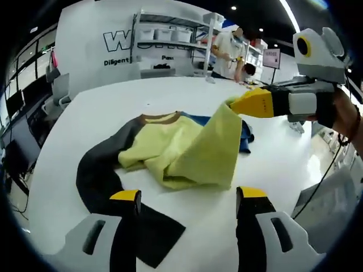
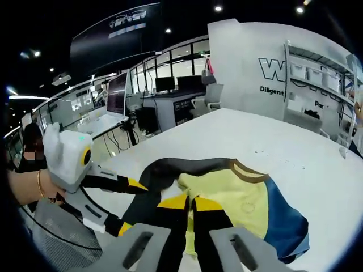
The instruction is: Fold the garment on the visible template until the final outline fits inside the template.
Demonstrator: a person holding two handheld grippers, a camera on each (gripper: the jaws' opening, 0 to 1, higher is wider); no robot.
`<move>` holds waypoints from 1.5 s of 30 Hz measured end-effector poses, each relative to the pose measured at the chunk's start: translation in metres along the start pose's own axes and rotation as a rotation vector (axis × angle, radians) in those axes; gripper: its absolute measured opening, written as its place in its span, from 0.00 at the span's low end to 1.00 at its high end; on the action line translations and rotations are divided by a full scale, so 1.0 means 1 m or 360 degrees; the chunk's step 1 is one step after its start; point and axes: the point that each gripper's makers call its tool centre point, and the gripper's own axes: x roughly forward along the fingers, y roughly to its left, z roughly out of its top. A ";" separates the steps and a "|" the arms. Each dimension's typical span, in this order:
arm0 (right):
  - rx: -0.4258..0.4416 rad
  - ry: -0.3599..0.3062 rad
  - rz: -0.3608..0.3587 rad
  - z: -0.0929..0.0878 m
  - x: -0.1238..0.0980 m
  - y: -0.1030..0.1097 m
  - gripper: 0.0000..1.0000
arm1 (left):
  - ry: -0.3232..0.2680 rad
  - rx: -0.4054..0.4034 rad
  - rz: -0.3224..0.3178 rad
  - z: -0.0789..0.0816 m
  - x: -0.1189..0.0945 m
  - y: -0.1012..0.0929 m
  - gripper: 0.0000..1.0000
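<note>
A yellow garment (image 1: 187, 147) with a blue panel (image 1: 245, 135), a brown collar (image 1: 159, 118) and a dark grey part (image 1: 96, 175) lies rumpled on the white table (image 1: 170, 93). My right gripper (image 1: 233, 104) comes in from the right, shut on a yellow edge of the garment and holding it up so the cloth hangs as a flap. In the right gripper view its jaws (image 2: 191, 203) are pressed together on the yellow cloth (image 2: 238, 198). My left gripper (image 1: 189, 194) is open, above the dark grey part near the front of the table, with nothing between its fingers. It also appears as the left gripper (image 2: 133, 207).
A person (image 1: 229, 51) stands at the far side by shelves with white bins (image 1: 170, 35). Desks with monitors (image 2: 116, 93) and chairs (image 1: 59, 90) stand beyond the table's edge. A cable (image 1: 323, 181) hangs off the right.
</note>
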 end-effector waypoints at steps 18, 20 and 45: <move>0.0041 -0.0126 -0.0150 0.048 -0.005 -0.042 0.00 | 0.0102 0.0028 -0.0107 -0.017 0.029 -0.049 0.46; 0.0042 -0.0141 -0.0158 0.055 -0.006 -0.044 0.00 | 0.0103 0.0021 -0.0107 -0.018 0.033 -0.052 0.46; 0.0075 -0.0130 -0.0166 0.055 -0.006 -0.056 0.00 | 0.0094 -0.0147 0.0138 -0.017 0.086 -0.063 0.30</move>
